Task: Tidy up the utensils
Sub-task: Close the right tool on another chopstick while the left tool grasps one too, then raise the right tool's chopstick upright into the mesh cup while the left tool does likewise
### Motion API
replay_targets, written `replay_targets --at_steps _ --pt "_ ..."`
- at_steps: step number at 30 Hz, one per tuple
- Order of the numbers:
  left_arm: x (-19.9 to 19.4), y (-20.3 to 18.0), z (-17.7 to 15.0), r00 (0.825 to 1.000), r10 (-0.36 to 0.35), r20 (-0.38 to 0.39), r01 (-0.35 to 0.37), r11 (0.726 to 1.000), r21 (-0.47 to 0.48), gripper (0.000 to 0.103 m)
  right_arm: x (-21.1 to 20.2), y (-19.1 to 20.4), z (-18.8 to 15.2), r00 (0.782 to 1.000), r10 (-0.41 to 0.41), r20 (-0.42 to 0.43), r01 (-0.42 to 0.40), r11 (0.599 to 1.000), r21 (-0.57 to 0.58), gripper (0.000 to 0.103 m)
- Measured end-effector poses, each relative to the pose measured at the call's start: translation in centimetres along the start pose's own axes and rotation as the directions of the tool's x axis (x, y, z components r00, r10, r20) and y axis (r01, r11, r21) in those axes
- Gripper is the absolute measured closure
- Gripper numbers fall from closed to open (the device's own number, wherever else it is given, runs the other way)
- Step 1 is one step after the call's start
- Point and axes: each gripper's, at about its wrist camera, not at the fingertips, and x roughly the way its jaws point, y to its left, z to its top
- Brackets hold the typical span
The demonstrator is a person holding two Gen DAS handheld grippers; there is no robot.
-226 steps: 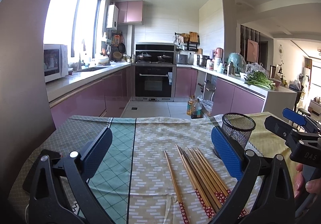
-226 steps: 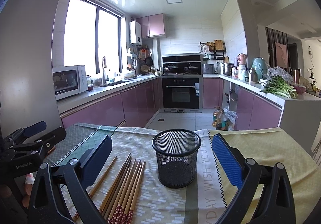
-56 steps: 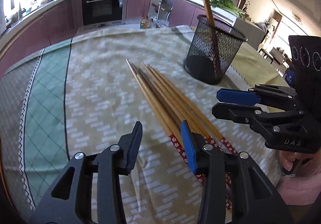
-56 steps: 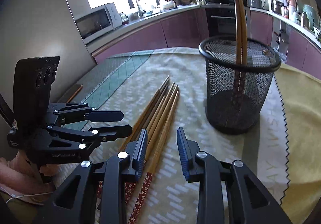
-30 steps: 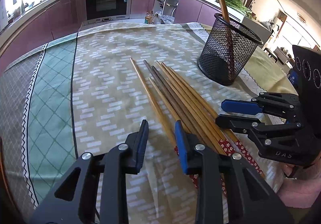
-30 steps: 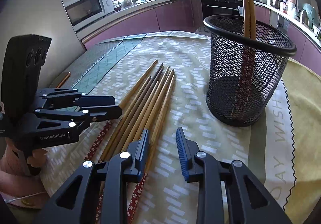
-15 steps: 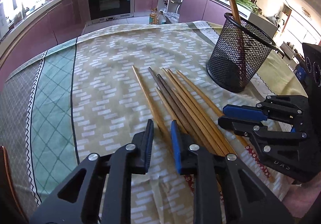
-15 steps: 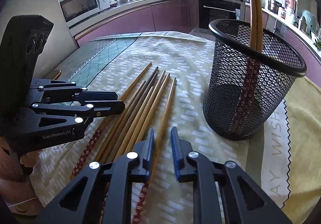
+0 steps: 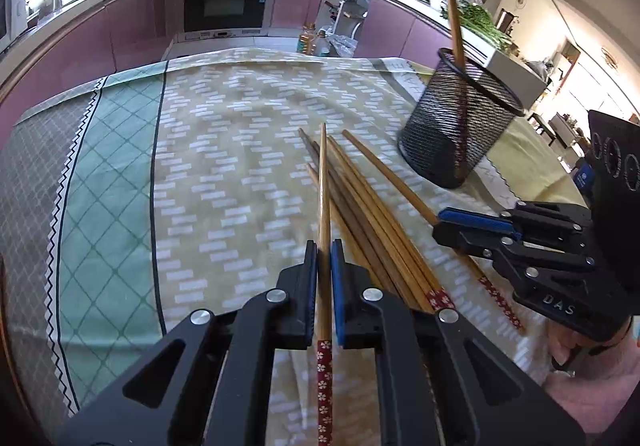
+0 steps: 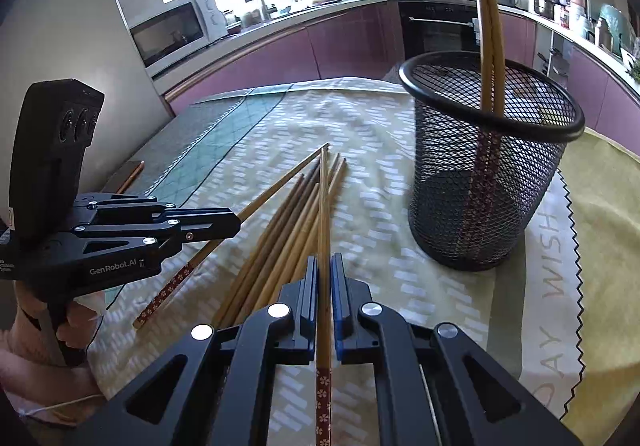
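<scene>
While two chopsticks (image 10: 489, 46) stand upright in the black mesh holder (image 10: 484, 182), about six more lie loose in a fan on the patterned tablecloth (image 9: 240, 150), beside the holder. The left gripper (image 9: 324, 254) is clamped on one chopstick (image 9: 323, 182), its tip pointing forward over the pile. The right gripper (image 10: 324, 266) is likewise closed on a single chopstick (image 10: 323, 206). Both grippers sit low over the cloth, side by side, angled slightly downward.

"DAS" on right gripper (image 9: 476, 224) body; "GenRobot.AI" on left gripper (image 10: 236, 224) body; "DAY WISH" on tablecloth (image 10: 556, 286).
</scene>
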Motion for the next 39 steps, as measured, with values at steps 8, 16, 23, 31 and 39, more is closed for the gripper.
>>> replay_targets --at_steps 8,16,23,31,39 --pt "0.2 -1.1 -1.2 0.999 -0.020 -0.037 0.021 0.999 0.044 0.095 0.6 0.5 -0.2 0.999 -0.005 -0.039 0.004 0.999 -0.033 0.097" --pt "1.3 -1.2 -0.7 0.997 -0.027 -0.078 0.033 0.996 0.078 0.091 1.6 0.1 0.1 0.998 -0.016 -0.069 0.013 0.999 -0.044 0.096" --pt "1.6 -0.8 0.3 0.997 -0.027 -0.074 0.031 0.998 0.048 0.095 1.2 0.1 0.6 0.999 -0.009 -0.044 0.007 0.999 -0.044 0.097" --pt "-1.7 -1.7 1.3 0.994 -0.112 0.004 0.112 0.992 0.056 0.095 -2.8 0.0 1.7 0.998 0.005 0.068 -0.002 0.999 -0.042 0.097" --pt "-5.9 -2.8 2.5 0.979 -0.180 0.094 0.171 0.981 0.092 0.095 -6.0 -0.3 2.2 0.988 0.005 0.155 0.001 0.999 -0.042 0.097"
